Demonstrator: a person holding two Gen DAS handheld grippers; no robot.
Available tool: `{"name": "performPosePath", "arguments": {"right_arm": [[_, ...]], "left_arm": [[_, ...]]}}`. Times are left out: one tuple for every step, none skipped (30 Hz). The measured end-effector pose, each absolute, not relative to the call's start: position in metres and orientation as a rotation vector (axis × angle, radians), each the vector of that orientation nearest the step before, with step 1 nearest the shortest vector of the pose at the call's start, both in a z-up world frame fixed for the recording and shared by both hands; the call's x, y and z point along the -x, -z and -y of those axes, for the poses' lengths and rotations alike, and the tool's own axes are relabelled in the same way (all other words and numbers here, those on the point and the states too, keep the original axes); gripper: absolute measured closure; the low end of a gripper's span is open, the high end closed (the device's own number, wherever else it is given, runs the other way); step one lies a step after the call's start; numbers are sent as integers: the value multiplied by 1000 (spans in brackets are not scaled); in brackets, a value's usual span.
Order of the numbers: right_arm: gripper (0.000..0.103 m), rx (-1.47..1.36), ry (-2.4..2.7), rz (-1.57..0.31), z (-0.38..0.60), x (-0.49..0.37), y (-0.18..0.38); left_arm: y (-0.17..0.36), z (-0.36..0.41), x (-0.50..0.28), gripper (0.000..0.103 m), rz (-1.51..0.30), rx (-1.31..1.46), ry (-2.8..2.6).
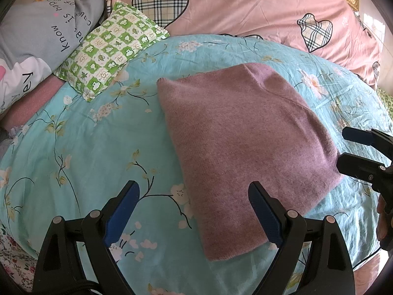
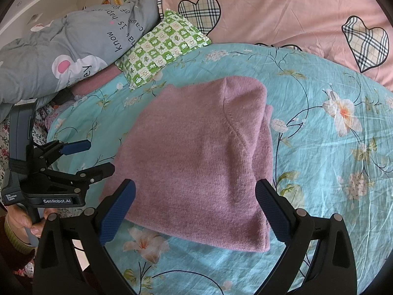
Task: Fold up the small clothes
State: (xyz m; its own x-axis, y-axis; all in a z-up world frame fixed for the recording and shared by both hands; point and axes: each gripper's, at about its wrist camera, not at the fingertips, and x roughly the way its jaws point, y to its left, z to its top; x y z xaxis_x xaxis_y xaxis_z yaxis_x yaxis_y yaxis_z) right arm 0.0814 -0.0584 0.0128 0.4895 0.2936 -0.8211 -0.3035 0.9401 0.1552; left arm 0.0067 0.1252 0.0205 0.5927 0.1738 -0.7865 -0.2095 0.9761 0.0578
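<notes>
We have the mauve knit garment [image 2: 196,157] lying flat in the middle of the turquoise floral sheet [image 2: 331,172], already doubled into a rough rectangle, with layered edges showing along its right side. We judge a fold is done and either one more fold or a tidy-up is due; that would call for pinching a near corner and carrying it to the far edge. Our right gripper [image 2: 195,209] hangs above the near hem, jaws wide and holding nothing. Our left gripper [image 1: 194,213] hovers over the near left edge, equally wide and empty. Room is good: bare sheet near, left and right. Farther off, the green checked pillow [image 1: 108,46] sits far left, the pink quilt [image 1: 258,7] beyond, neither touching the knit.
</notes>
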Motion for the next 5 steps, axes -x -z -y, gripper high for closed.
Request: {"name": "performPosePath", "arguments": {"right_arm": [[5, 12, -361, -997, 59, -82, -13], [5, 12, -359, -999, 59, -82, -13], [5, 11, -359, -1000, 59, -83, -13], [5, 8, -360, -1001, 58, -83, -13], [5, 6, -362, -1001, 59, -84, -12]], "left_arm": [[-20, -126, -7, 12, -908, 44, -223], [-20, -126, -7, 12, -907, 46, -222], [-20, -127, -7, 12, -908, 46, -223], [-20, -128, -8, 12, -909, 46, -225], [-19, -129, -8, 12, -910, 46, -224]]}}
